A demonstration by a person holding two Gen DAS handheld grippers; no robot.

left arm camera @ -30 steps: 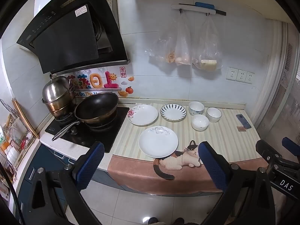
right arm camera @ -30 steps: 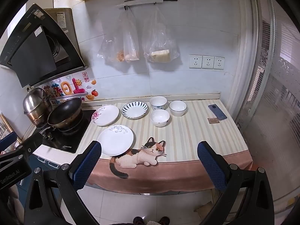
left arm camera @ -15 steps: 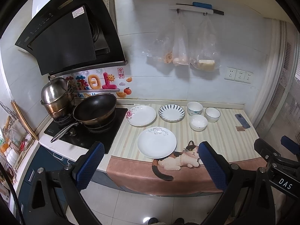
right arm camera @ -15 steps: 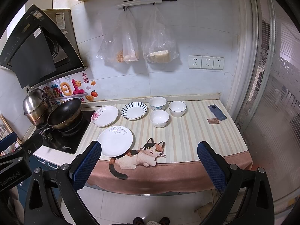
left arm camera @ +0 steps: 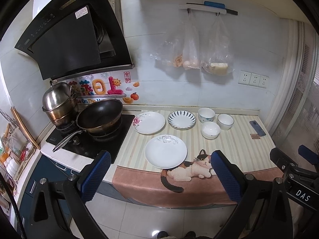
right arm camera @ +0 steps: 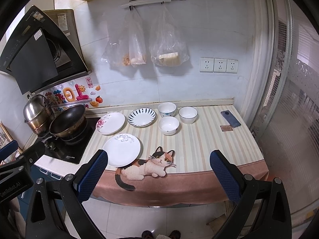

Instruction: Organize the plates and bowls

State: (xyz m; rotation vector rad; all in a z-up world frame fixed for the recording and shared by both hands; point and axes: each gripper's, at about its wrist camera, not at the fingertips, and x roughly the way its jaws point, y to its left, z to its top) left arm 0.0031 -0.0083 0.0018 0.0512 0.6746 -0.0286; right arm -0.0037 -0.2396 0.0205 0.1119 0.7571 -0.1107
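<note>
Nearest in both wrist views are the 2 grippers, held in the air above the pale tiled floor in front of the worktop (right arm camera: pixel 199 139). The left gripper (left arm camera: pixel 159 176) has its jaws wide open and empty; its fingers (left arm camera: pixel 93 176) are black with blue pads of a rough, dotted texture. The right gripper (right arm camera: pixel 158 176) is the same: jaws spread wide, nothing between them.

The worktop has a striped cloth with a brown hanging border and a printed cat (right arm camera: pixel 147 164) at the front edge. Just behind the cat lies a round, flat white plate (right arm camera: pixel 122 149) with a small grey flower at its far rim; it covers a little of the cat print. Further back, near the wall, 2 more plates lie side by side and apart: a white one with a pink flower (right arm camera: pixel 110 123) and a striped plate (right arm camera: pixel 142 117) with dark blue rays on its rim.

To the right of them 3 small, round, glossy white bowls stand close together: the near bowl (right arm camera: pixel 168 125), and behind it the left bowl (right arm camera: pixel 167 109) and the right bowl (right arm camera: pixel 187 115).

At the far right lies a dark phone (right arm camera: pixel 230 119). On the left is a black stove (left arm camera: pixel 89 139) with a dark wok (left arm camera: pixel 99 116) and a shiny steel pot (left arm camera: pixel 58 103).
</note>
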